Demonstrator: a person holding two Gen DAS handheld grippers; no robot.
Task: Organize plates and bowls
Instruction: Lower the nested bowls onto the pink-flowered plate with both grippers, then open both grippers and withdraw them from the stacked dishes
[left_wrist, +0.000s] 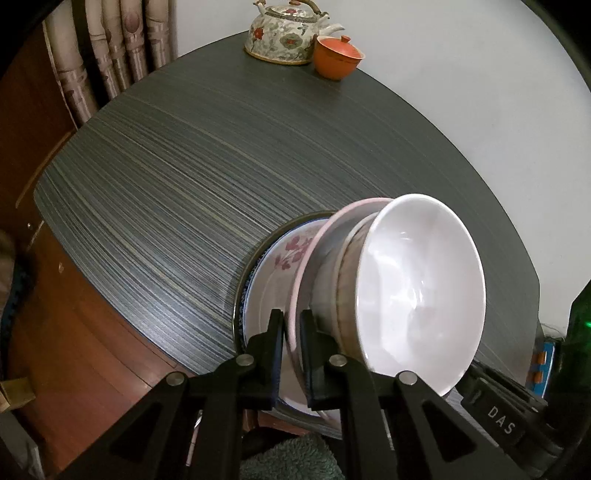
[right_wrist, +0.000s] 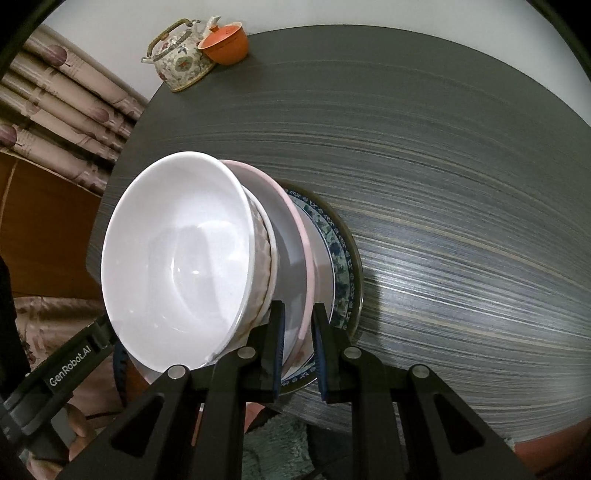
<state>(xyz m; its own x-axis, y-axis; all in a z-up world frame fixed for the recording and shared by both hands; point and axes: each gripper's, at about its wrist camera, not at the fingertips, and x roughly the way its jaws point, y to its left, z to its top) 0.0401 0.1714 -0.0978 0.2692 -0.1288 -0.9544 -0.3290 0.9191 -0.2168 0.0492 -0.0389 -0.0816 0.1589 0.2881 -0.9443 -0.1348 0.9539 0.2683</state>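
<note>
White bowl (right_wrist: 177, 258) nested in patterned bowl (right_wrist: 264, 251), on pink-rimmed plate (right_wrist: 303, 236), atop floral blue-rimmed plate (right_wrist: 341, 251); stack at table's near edge.

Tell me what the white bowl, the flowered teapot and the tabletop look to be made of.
White bowl: likely glazed ceramic or melamine; glossy, with soft highlights.
Flowered teapot: glazed ceramic, painted blossoms, shiny; handle seems cane-wrapped.
Tabletop: probably laminate; matte grey with printed streaks.

Both wrist cameras look steeply down along their fingers (left_wrist: 275, 332), close on opposite sides of one dish stack (right_wrist: 177, 258) on the worktop (left_wrist: 166, 184).
</note>
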